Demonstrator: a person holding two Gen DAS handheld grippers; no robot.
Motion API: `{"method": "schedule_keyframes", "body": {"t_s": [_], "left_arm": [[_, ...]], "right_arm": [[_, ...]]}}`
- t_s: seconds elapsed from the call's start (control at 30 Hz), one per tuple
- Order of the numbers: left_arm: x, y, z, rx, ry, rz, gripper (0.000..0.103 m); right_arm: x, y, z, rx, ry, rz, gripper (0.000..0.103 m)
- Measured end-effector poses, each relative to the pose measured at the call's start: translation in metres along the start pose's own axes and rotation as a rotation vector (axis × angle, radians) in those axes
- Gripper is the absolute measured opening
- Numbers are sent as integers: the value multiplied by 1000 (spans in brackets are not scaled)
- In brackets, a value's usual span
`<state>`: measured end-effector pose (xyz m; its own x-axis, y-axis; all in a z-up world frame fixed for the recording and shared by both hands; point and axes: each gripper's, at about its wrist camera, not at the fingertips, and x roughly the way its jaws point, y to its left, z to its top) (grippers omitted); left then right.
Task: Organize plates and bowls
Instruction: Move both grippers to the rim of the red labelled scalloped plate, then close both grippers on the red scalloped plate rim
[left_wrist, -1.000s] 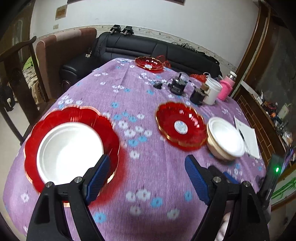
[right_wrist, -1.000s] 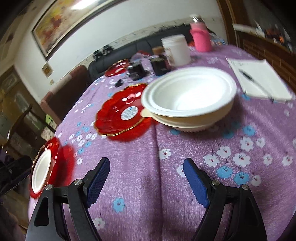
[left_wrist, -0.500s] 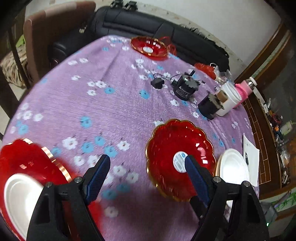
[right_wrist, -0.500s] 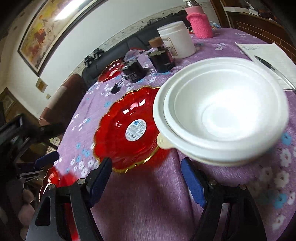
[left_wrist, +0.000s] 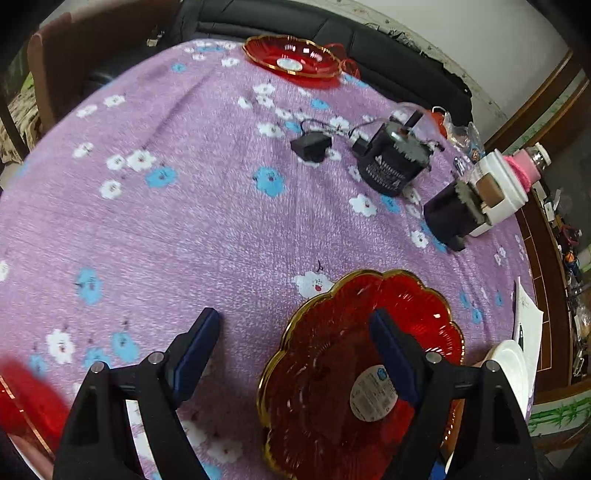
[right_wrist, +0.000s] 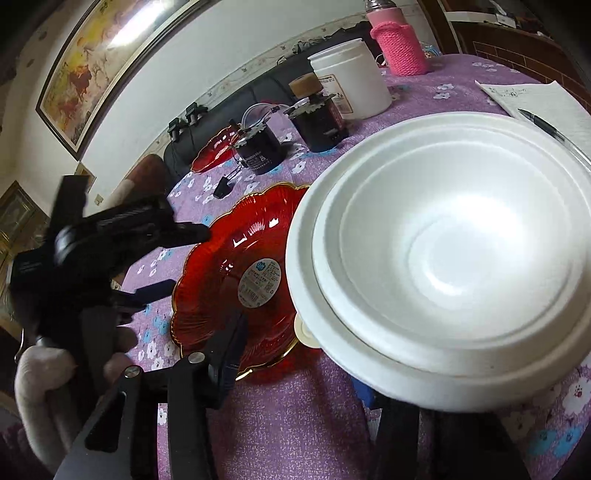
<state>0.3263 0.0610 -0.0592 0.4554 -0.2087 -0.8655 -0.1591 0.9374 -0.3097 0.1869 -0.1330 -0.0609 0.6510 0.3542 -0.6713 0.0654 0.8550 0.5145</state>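
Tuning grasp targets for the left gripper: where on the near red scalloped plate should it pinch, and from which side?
On the raised gold-edged rim, from the plate's open side facing the left gripper. The near red plate is shallow and lies flat, so only its flared scalloped rim probably gives a lip for one finger over and one under. The opposite side is crowded by the white bowl stack.

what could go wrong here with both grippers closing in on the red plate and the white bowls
1. The stacked white bowls overlap the near red plate's rim, so lifting either may drag the other.
2. The right gripper has just been closing its jaws around the stack's near edge; it may pinch only the top bowl or tip the stack.
3. The left gripper, jaws open over the same plate, works close to the right one; they could collide.
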Motion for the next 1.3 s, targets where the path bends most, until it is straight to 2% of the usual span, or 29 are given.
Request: {"method": "schedule_keyframes", "body": {"t_s": [0.2,0.27,0.3,0.33,0.37,0.43,0.47,0.57,0.67,0.77,1.07,1.3], "left_arm": [[3,-14,-7,47,-8,17,82],[4,-23,-15,89,-12,52,81],[5,-28,-19,110,-14,73,80],[4,-32,-23,128,-16,91,72],[4,-38,-28,150,-23,125,68],[1,-41,-35,164,-36,191,57],[0,-38,-36,159,-36,197,49],[-7,-25,-37,120,-32,195,34],[-18,-12,-39,79,-26,185,32],[-33,-5,-45,70,-47,198,32],[-86,13,-61,31,-115,173,32],[-113,22,-80,13,-144,172,32]], "right_arm": [[2,-2,3,7,3,13,55],[3,-4,4,13,4,14,50],[4,-5,4,16,9,11,41],[5,-6,3,21,16,18,30],[7,-7,3,28,30,32,24],[5,-9,3,37,31,34,23],[5,-10,3,38,33,35,23],[3,-12,3,50,43,52,22],[1,-10,1,45,52,83,22],[-5,1,-2,4,44,104,22],[-27,28,-12,-106,-6,154,21],[-38,38,-17,-115,-16,190,21]]}}
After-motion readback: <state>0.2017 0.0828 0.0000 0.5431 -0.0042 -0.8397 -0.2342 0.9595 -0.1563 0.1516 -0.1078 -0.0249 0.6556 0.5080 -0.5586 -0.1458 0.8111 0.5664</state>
